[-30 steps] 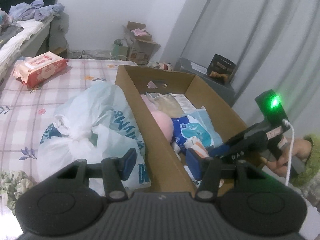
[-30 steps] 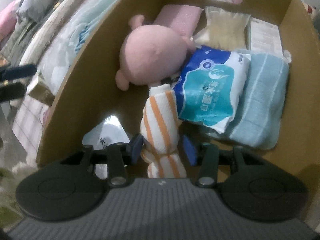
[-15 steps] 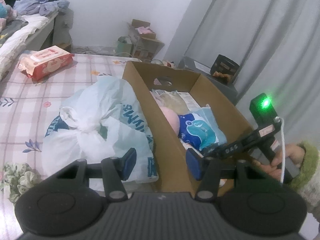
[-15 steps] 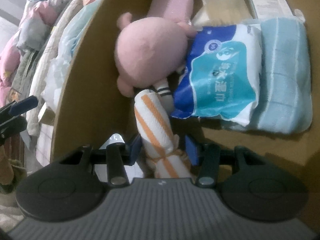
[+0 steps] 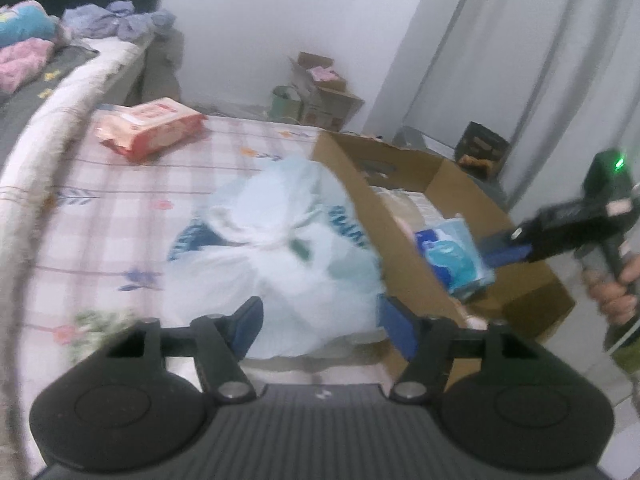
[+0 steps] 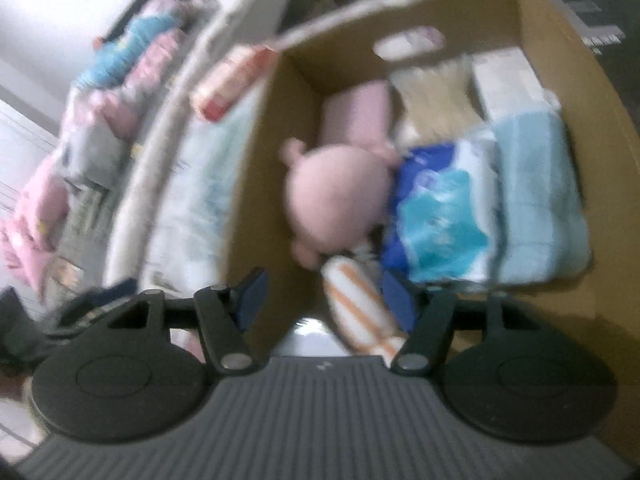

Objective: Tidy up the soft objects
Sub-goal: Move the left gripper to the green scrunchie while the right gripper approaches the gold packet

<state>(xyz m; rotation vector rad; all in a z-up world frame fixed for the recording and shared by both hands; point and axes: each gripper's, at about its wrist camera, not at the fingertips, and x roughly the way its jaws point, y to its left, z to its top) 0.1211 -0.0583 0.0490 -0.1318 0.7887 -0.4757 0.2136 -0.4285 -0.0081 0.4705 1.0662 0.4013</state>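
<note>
The tied plastic bag lies on the bed beside the cardboard box, dead ahead of the left gripper, nearer than the right gripper; both grippers' jaws have just been opening, apparently gripping nothing.

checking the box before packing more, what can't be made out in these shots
- Print on the blue pack: right wrist view, motion blur.
- Plush's face: turned away.
- Bag's contents: left wrist view, opaque plastic.
- Box floor: left wrist view, near wall hides it.
</note>
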